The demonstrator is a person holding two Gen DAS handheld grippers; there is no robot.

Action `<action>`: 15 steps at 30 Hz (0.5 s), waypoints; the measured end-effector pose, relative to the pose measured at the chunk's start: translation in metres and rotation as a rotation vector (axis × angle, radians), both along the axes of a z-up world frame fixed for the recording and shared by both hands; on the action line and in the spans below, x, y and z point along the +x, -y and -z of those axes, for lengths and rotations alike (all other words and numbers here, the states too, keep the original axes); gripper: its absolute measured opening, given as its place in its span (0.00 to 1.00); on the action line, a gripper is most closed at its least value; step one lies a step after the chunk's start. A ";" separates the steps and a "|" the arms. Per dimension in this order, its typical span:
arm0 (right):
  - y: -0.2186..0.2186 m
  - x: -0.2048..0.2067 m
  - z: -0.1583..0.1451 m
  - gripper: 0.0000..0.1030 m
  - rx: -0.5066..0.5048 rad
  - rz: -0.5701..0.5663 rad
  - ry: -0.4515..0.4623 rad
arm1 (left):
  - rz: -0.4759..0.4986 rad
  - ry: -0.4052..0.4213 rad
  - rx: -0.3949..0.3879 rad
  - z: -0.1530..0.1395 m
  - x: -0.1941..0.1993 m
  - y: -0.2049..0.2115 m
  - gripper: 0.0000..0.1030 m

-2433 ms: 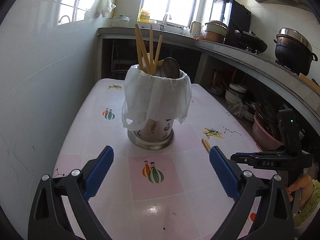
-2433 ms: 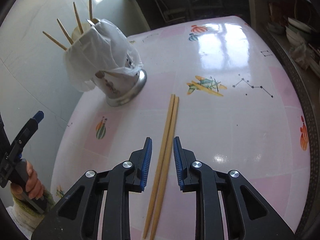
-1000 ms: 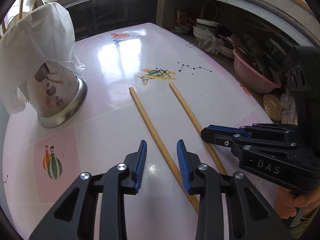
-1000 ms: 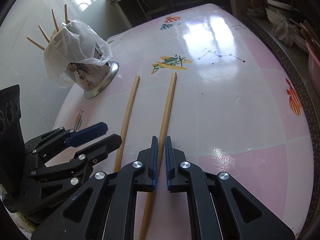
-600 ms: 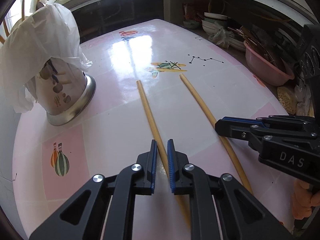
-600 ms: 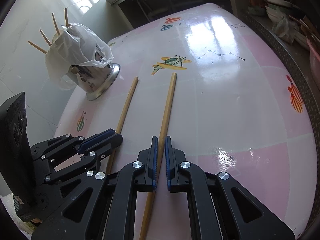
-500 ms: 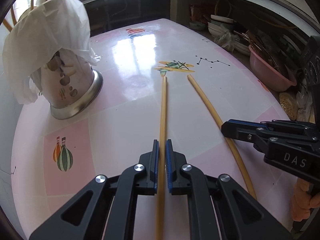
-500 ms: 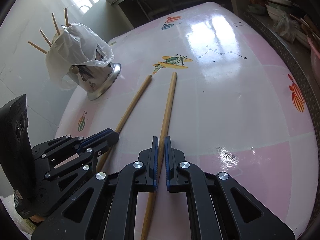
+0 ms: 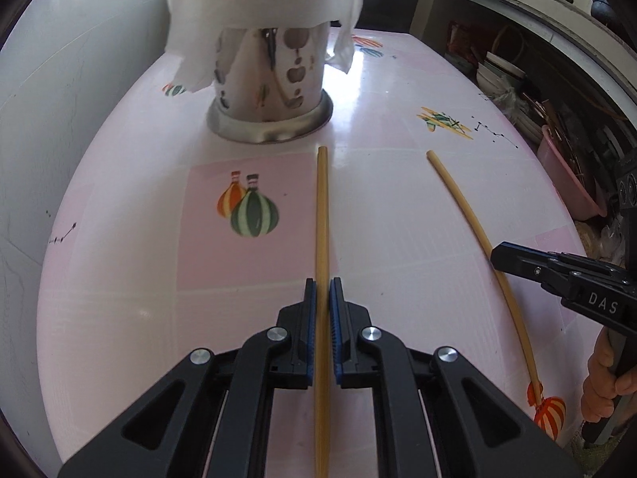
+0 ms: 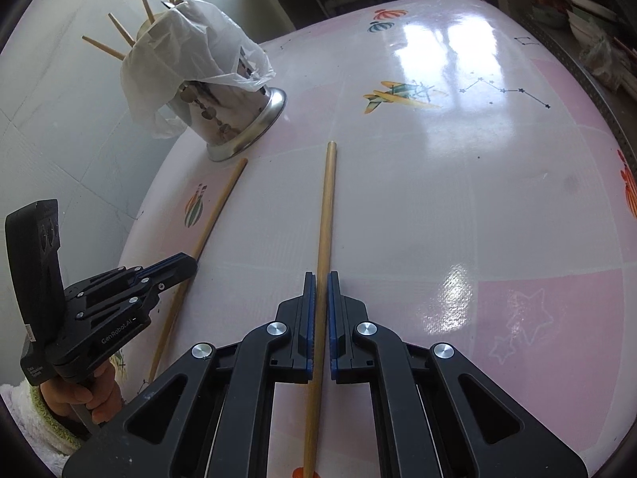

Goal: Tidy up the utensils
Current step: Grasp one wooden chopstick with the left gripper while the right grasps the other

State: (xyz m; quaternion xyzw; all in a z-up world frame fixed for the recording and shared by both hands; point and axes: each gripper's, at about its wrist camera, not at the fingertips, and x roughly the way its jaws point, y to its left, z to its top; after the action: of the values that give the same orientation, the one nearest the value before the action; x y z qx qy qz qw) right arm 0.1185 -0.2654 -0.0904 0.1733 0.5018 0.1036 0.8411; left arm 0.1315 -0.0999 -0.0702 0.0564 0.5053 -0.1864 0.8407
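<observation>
1. Two chopsticks are in play, one clamped in each gripper, over a pink table (image 9: 131, 263) printed with balloons and an aeroplane.
2. Left gripper (image 9: 322, 290): the blue pads are drawn in narrow and press on both sides of the left chopstick (image 9: 321, 215). In the left wrist view this stick runs from 6 o'clock straight toward 12 o'clock, and its far tip ends just short of the holder's base.
3. Right gripper (image 10: 321, 283): its pads stand equally narrow and pinch the right chopstick (image 10: 327, 203). In the right wrist view the stick runs from 6 o'clock toward 12 o'clock.
4. Cross-check: the left wrist view shows the right chopstick at 3 o'clock, well apart from the left one, with the other gripper closed on it. The right wrist view shows the left chopstick at 9 o'clock, angled toward the holder.
5. Utensil holder (image 9: 270, 75): a steel cup with a flared base, standing upright at 12 o'clock in the left wrist view and at 10 o'clock in the right wrist view. A white plastic bag (image 10: 191, 59) is draped over its rim.
6. More chopsticks (image 10: 119, 36) project upward from the holder's mouth, fanned apart.
7. Whether either held stick touches the table cannot be told.
</observation>
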 end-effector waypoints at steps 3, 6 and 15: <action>-0.009 -0.004 0.001 0.04 0.004 -0.031 -0.010 | -0.026 -0.034 -0.018 -0.001 -0.011 -0.017 0.06; -0.015 -0.008 0.001 0.04 0.003 -0.052 -0.018 | -0.040 -0.069 -0.039 -0.001 -0.021 -0.029 0.06; -0.020 -0.011 -0.001 0.04 0.006 -0.060 -0.023 | -0.049 -0.132 -0.091 -0.008 -0.017 -0.039 0.15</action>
State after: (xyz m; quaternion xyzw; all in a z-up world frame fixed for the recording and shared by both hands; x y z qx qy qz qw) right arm 0.1077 -0.2457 -0.0899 0.1621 0.5162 0.1282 0.8312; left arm 0.1149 -0.0612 -0.0622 -0.0065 0.5520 -0.1918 0.8114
